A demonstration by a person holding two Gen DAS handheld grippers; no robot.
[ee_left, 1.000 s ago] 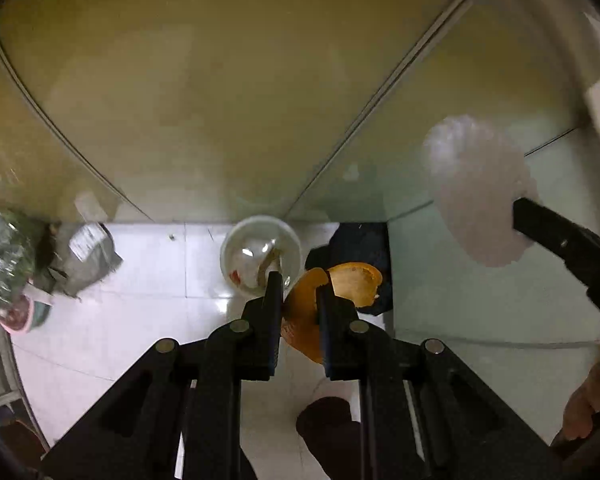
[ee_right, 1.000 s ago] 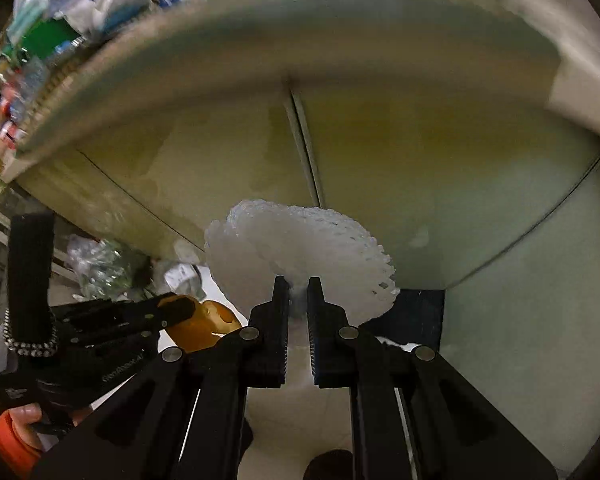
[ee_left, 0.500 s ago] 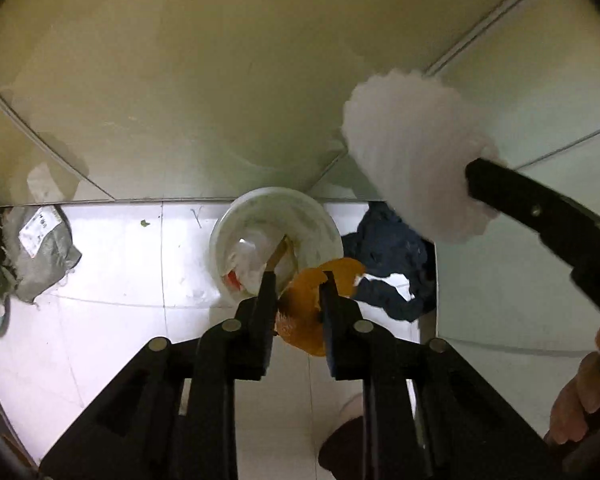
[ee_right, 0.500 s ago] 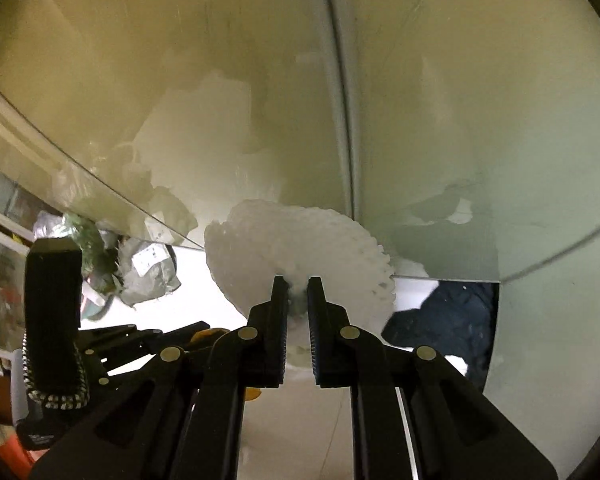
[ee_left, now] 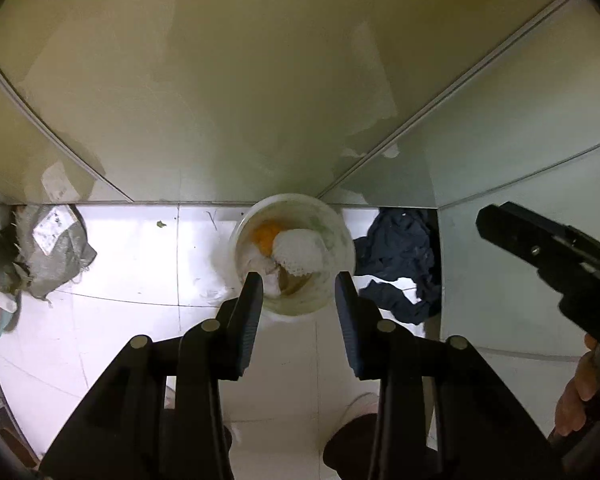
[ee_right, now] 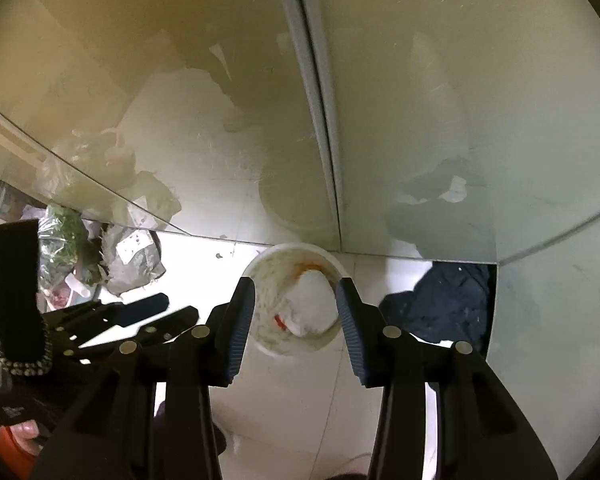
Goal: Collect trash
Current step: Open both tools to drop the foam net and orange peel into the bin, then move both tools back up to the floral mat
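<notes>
Left gripper (ee_left: 296, 294): jaws opening, nothing between them.
Right gripper (ee_right: 296, 300): jaws opening, empty too.
Done: orange peel (ee_left: 266, 236) and white foam net (ee_left: 300, 254) lie in the white bucket (ee_left: 342, 236) on the floor.
Left: further trash, none seen here.

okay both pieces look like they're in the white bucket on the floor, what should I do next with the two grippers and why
Probably lift both grippers up and away from the white bucket. The orange peel and white foam net already lie inside it. The left gripper and right gripper have their jaws opening with nothing between them, so this drop looks finished; other litter, like the grey bag by the wall, remains.
</notes>
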